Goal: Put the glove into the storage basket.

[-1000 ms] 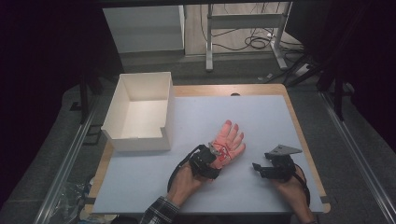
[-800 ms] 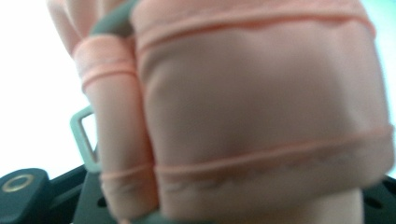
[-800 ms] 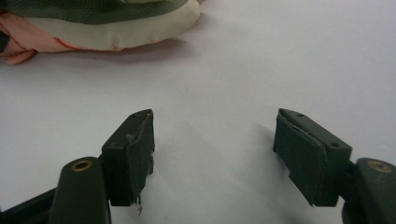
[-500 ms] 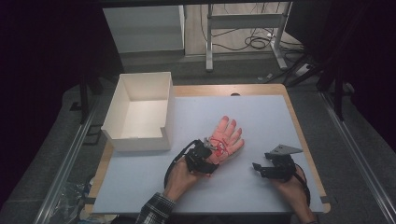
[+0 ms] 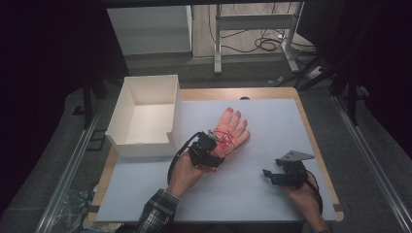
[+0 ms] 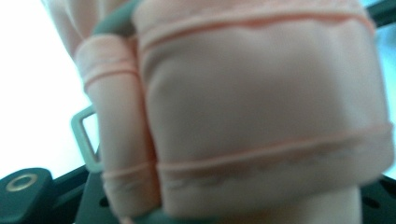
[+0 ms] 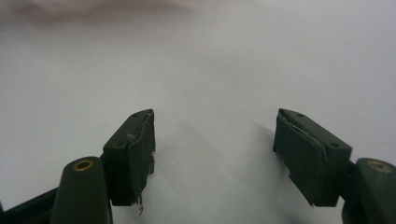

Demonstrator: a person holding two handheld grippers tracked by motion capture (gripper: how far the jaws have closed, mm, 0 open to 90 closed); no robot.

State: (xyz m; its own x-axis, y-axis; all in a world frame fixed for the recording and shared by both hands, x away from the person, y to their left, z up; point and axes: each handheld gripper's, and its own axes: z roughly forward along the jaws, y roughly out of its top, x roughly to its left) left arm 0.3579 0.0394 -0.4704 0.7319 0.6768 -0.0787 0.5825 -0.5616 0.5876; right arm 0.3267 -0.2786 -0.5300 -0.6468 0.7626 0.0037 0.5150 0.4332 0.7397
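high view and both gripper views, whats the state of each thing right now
glove: pink, fingers spread, wrist end gripped, rest on the mat
left gripper: shut on the glove's cuff
right gripper: open, nothing between its jaws, low over the mat
box: open-topped, empty, upright beside the mat
mat: flat on the table
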